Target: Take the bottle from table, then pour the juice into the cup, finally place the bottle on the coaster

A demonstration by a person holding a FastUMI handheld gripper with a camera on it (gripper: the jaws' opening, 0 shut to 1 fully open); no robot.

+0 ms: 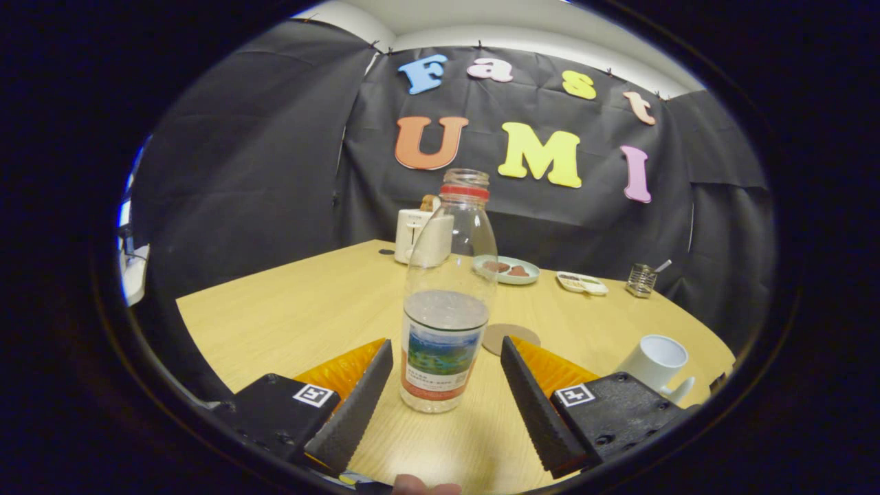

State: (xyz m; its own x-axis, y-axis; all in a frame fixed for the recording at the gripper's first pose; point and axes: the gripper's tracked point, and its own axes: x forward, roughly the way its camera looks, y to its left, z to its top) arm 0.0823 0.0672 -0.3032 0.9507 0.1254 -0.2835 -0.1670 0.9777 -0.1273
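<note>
Bottle stands between your open tool fingers

Bottle is upright on the worktop, clear plastic, uncapped, with a red ring at the neck and a picture label around its lower half. Liquid fills it to just above the label. Your tool is open: the left finger sits just beside the bottle's base and the right finger stands a little farther off, so neither presses on it.

Going left to right across the worktop, you see a white toaster at the far edge, partly behind the bottle, with something brown poking out of its top. Next to it lies a pale green plate carrying a few brown pieces. Nearer you, the round coaster lies flat just beyond the right fingertip, beside the bottle and apart from it. Farther back is a small white tray, then a wire holder with a thin stick in it. The white cup stands upright to the right of the right finger, its handle toward you. A fingertip of your hand shows below the fingers.
</note>
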